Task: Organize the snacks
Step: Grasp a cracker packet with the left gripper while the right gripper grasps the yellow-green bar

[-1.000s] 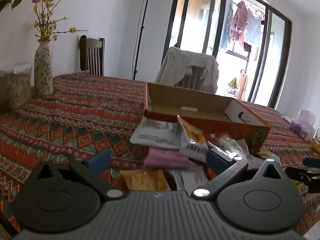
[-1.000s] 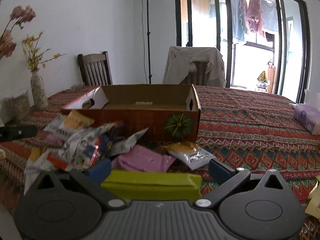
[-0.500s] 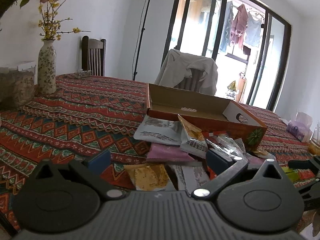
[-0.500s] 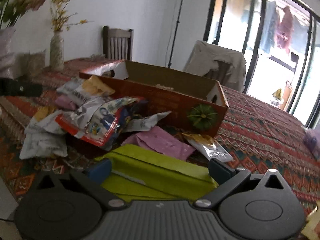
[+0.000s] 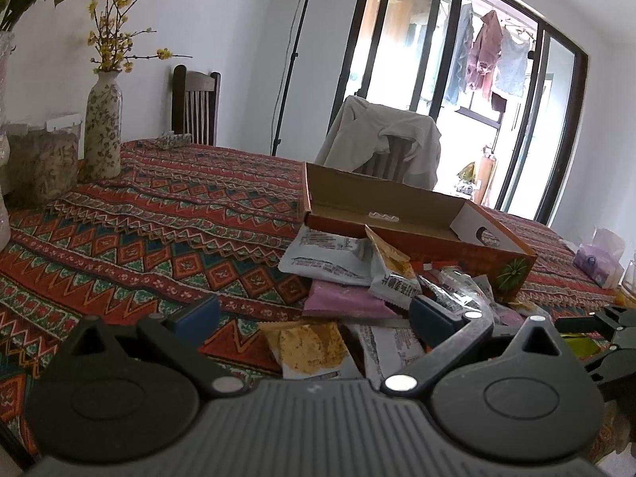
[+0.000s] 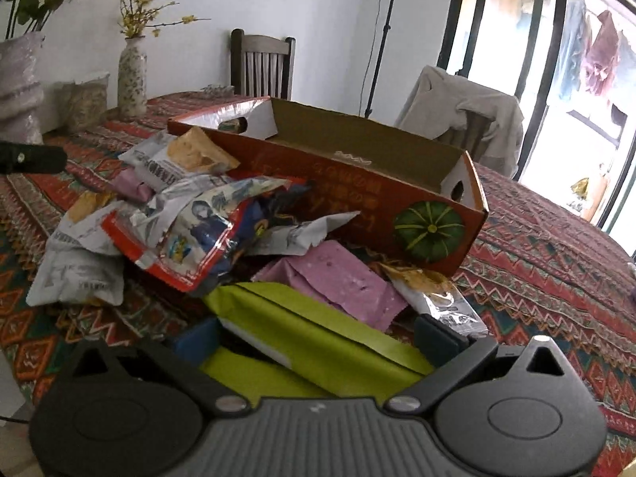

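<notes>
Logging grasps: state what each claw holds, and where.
Right claw grips the lime-green snack packet across its near end. Left claw is open, holding nothing.

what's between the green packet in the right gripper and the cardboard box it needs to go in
The right gripper holds the green packet low in front of the box. Between them lie a purple packet and crumpled wrappers, and the box's near wall stands above those.
</notes>
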